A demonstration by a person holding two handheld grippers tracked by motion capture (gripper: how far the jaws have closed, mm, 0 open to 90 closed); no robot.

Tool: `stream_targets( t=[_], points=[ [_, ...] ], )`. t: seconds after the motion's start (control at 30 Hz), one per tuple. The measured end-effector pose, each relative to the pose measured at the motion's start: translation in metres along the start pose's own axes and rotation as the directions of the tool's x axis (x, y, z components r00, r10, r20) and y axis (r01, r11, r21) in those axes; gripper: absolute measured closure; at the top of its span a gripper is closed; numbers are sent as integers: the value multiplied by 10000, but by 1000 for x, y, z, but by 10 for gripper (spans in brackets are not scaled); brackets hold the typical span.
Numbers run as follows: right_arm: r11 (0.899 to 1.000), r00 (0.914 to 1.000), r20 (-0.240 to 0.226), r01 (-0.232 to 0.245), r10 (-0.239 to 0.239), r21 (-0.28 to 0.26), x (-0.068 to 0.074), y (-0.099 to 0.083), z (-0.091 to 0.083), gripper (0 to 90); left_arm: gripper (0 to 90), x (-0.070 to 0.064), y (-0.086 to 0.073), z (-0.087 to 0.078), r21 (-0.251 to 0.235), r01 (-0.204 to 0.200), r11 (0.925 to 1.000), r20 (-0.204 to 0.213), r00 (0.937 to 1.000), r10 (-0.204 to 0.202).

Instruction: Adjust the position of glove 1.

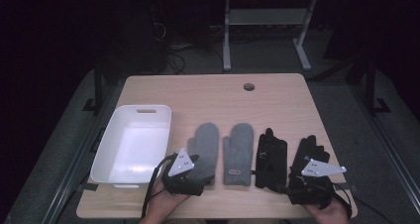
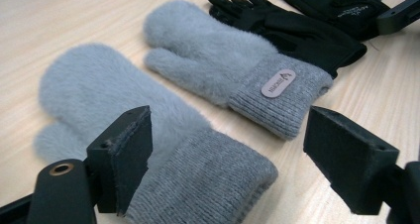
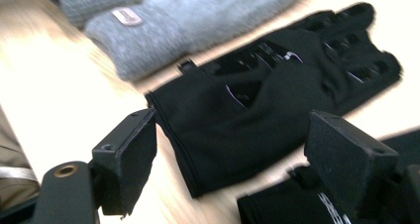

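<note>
Two grey mittens [image 1: 221, 152] and two black gloves [image 1: 289, 159] lie before both spread tongs [image 2: 228, 167].

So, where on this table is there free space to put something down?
The far half of the table, between the cable hole and the gloves, is bare. The white bin is empty. The near edge is crowded: grey mittens, black gloves, both grippers.

Right gripper [image 3: 230, 159] with jaws wide apart over a black glove [image 3: 267, 100] on a wooden table [image 3: 54, 85]; grey mitten [image 3: 188, 16] beyond.
</note>
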State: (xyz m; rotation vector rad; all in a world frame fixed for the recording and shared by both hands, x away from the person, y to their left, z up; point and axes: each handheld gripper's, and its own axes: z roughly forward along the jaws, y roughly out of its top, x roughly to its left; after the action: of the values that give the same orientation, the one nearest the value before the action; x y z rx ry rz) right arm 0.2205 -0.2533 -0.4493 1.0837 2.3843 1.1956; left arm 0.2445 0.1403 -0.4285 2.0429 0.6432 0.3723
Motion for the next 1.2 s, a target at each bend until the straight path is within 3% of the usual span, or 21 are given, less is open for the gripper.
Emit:
stream_targets(
  t=[0.17, 0.2, 0.3, 0.43, 0.47, 0.53, 0.57, 0.67, 0.7, 0.73, 0.8, 0.87, 0.93, 0.97, 1.0, 1.03, 1.07, 1.1, 1.13, 1.17, 1.2],
  points=[
    [9996, 9992, -287, 270, -270, -23, 1, 20, 3, 203, 193, 0, 1, -1, 72, -16, 10000, 96, 10000, 15],
    [9974, 9968, -349, 716, -716, -26, 4, 36, 6, 203, 193, 0, 0, -1, 164, -69, 9998, 103, 9999, 67],
    [9954, 9945, -443, 958, -954, 80, 6, 49, 10, 203, 193, -1, 1, -1, 85, -73, 9999, 212, 9997, 71],
    [9888, 9863, -950, 1404, -1351, 513, 5, 76, 26, 228, 192, 0, 2, -3, 60, -126, 9999, 117, 9999, 126],
    [9799, 9785, -1203, 1787, -1676, 884, 6, 90, 37, 254, 192, 2, 2, -3, 25, -44, 10000, 119, 9999, 43],
    [9766, 9746, -1306, 1943, -1817, 917, 6, 94, 40, 267, 192, 4, 1, -4, -44, 89, 10000, 108, 9999, -88],
    [9676, 9650, -1580, 2276, -2091, 1097, 8, 105, 50, 305, 192, 4, 1, -4, -25, 102, 9999, 70, 9999, -101],
    [9472, 9492, -1971, 2782, -2455, 1597, 11, 121, 65, 324, 192, 6, 1, -6, -42, 120, 9999, 46, 9999, -119],
    [9472, 9492, -1971, 2782, -2455, 1597, 11, 121, 65, 324, 192, 6, 2, -6, -17, 85, 10000, -3, 10000, -85],
    [9364, 9406, -2186, 3007, -2597, 1811, 13, 130, 77, 334, 192, 5, 2, -7, -53, 52, 10000, -35, 10000, -52],
    [9337, 9394, -2245, 3030, -2590, 1908, 13, 133, 81, 352, 192, 4, 3, -8, -94, 34, 9999, -26, 10000, -34],
    [9229, 9342, -2302, 3214, -2725, 2120, 14, 138, 91, 395, 192, 4, 3, -10, -171, -40, 9998, -78, 10000, 38],
    [8981, 9235, -2412, 3571, -2983, 2566, 11, 141, 111, 425, 192, 3, 3, -11, -202, -24, 9998, -98, 9999, 22],
    [8981, 9235, -2412, 3571, -2983, 2566, 11, 141, 111, 425, 192, 3, 3, -11, -225, -8, 9997, -99, 10000, 5],
    [8822, 9268, -2431, 3539, -2862, 3107, 8, 137, 122, 447, 193, 3, 4, -12, -196, -43, 9998, -99, 9999, 41],
    [8822, 9268, -2431, 3539, -2862, 3107, 8, 137, 122, 447, 193, 4, 4, -12, -177, -15, 9998, -109, 9999, 13],
    [8643, 9299, -2423, 3512, -2769, 3600, 7, 133, 130, 484, 192, 5, 4, -12, -236, 37, 9997, -116, 9999, -40],
    [8255, 9321, -2297, 3559, -2800, 4381, 6, 125, 142, 495, 192, 6, 4, -13, -245, 94, 9997, -85, 9999, -96],
    [8544, 9418, -2130, 3272, -2600, 4036, 5, 121, 143, 517, 192, 6, 4, -13, -258, 97, 9996, -104, 9999, -99],
    [8632, 9497, -1990, 3043, -2419, 4028, 4, 120, 143, 524, 192, 7, 4, -13, -281, 104, 9996, -136, 9998, -108],
    [8621, 9515, -1934, 2996, -2391, 4086, 5, 120, 144, 531, 193, 7, 4, -13, -272, 118, 9996, -140, 9998, -122]
  ],
)
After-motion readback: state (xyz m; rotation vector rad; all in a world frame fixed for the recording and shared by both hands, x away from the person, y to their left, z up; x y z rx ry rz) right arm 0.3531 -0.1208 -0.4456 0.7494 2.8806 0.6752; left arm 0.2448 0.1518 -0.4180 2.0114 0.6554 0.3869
